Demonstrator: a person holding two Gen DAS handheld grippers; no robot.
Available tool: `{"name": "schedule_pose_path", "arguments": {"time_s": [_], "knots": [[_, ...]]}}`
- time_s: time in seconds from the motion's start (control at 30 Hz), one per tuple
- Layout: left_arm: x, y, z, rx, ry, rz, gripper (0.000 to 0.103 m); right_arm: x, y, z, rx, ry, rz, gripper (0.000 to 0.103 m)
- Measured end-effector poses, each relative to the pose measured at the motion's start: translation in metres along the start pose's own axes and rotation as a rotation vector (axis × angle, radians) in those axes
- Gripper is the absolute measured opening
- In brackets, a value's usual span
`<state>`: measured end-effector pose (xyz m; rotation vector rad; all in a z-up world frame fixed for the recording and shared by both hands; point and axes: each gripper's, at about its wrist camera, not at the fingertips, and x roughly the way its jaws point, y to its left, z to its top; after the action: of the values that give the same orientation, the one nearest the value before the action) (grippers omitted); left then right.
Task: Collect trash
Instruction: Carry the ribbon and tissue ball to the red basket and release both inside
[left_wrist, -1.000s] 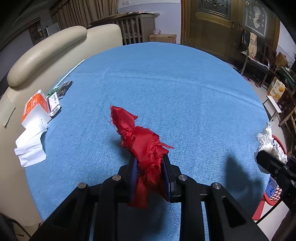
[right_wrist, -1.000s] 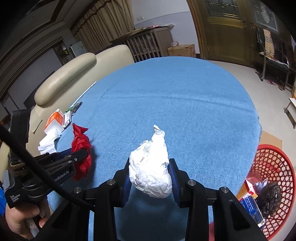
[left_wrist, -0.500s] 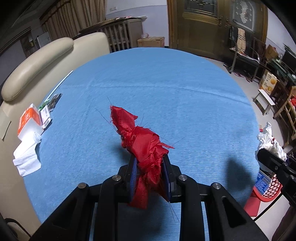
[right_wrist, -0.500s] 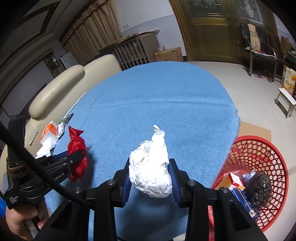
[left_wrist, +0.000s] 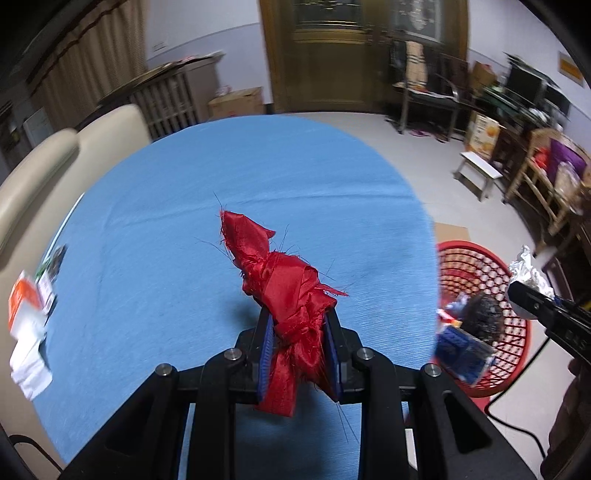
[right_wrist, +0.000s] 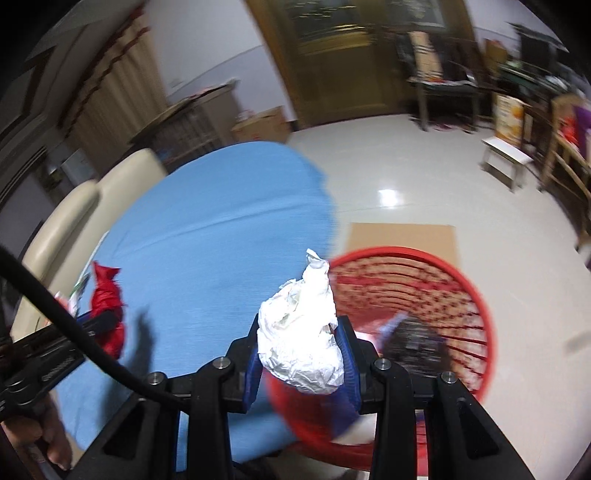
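Lying at the far left edge of the left wrist view, an orange-and-white packet (left_wrist: 23, 308) and a white tissue (left_wrist: 28, 367) sit blurred on the blue tablecloth (left_wrist: 155, 236), beside the cream sofa back (left_wrist: 33, 177). At lower centre of that frame the left gripper (left_wrist: 300, 350) is clenched on a red cloth scrap (left_wrist: 280, 280): a shiny, frayed strip knotted into a lump, loose threads sticking out, its pointed end rising toward the frame's middle and its tail hanging below the blue pads. To the right, on the floor past the table edge, stands a red basket (left_wrist: 476, 258) with a lattice wall, holding a blue packet and a dark lump. At the right edge the right gripper (left_wrist: 532, 299) shows side-on with a white wad in it. In the right wrist view the red cloth scrap (right_wrist: 107, 299) appears at left, over the tablecloth (right_wrist: 221, 229). At lower centre the right gripper (right_wrist: 301, 363) grasps a crumpled white paper ball (right_wrist: 301, 332), creased and lumpy with a twisted peak, held over the near rim of the basket (right_wrist: 476, 295), which fills the lower right, blurred.
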<state>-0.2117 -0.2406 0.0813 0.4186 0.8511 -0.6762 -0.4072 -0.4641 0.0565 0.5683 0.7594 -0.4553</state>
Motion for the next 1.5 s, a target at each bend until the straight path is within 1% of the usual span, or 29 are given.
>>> {"name": "schedule_pose_path", "arguments": {"time_s": [0.1, 0.23, 0.37, 0.47, 0.57, 0.6, 0.63, 0.67, 0.7, 0.77, 0.93, 1.2, 1.33, 1.5], "knots": [[-0.001, -0.023, 0.006, 0.041, -0.005, -0.036, 0.027, -0.002, -0.033, -0.001, 0.053, 0.007, -0.048, 0.039], [0.002, -0.051, 0.015, 0.087, -0.002, -0.067, 0.027, -0.002, -0.058, 0.000, 0.086, 0.015, -0.079, 0.039], [0.004, -0.072, 0.021, 0.128, 0.004, -0.090, 0.027, 0.004, -0.071, 0.004, 0.104, 0.022, -0.089, 0.040], [0.001, -0.082, 0.027, 0.145, 0.003, -0.094, 0.027, 0.015, -0.078, 0.007, 0.110, 0.035, -0.094, 0.040], [0.004, -0.090, 0.030, 0.154, 0.009, -0.099, 0.027, 0.019, -0.086, 0.009, 0.116, 0.034, -0.110, 0.044], [0.006, -0.092, 0.031, 0.157, 0.012, -0.101, 0.027, 0.022, -0.088, 0.011, 0.115, 0.042, -0.117, 0.053], [0.007, -0.095, 0.032, 0.159, 0.014, -0.105, 0.027, 0.025, -0.089, 0.011, 0.114, 0.052, -0.120, 0.059], [0.007, -0.099, 0.033, 0.166, 0.015, -0.110, 0.027, 0.029, -0.091, 0.012, 0.114, 0.065, -0.124, 0.072], [0.007, -0.102, 0.034, 0.173, 0.015, -0.114, 0.027, 0.030, -0.093, 0.012, 0.117, 0.074, -0.128, 0.078], [0.008, -0.108, 0.036, 0.185, 0.016, -0.125, 0.027, 0.027, -0.097, 0.012, 0.133, 0.068, -0.132, 0.079], [0.014, -0.124, 0.039, 0.207, 0.029, -0.156, 0.027, 0.004, -0.110, 0.014, 0.178, 0.013, -0.143, 0.080], [0.026, -0.155, 0.040, 0.240, 0.068, -0.217, 0.027, -0.031, -0.117, 0.024, 0.191, -0.059, -0.144, 0.080], [0.032, -0.165, 0.039, 0.254, 0.084, -0.228, 0.027, -0.046, -0.117, 0.029, 0.192, -0.095, -0.143, 0.080], [0.038, -0.169, 0.037, 0.257, 0.096, -0.221, 0.027, -0.066, -0.118, 0.034, 0.206, -0.148, -0.132, 0.080]]}}
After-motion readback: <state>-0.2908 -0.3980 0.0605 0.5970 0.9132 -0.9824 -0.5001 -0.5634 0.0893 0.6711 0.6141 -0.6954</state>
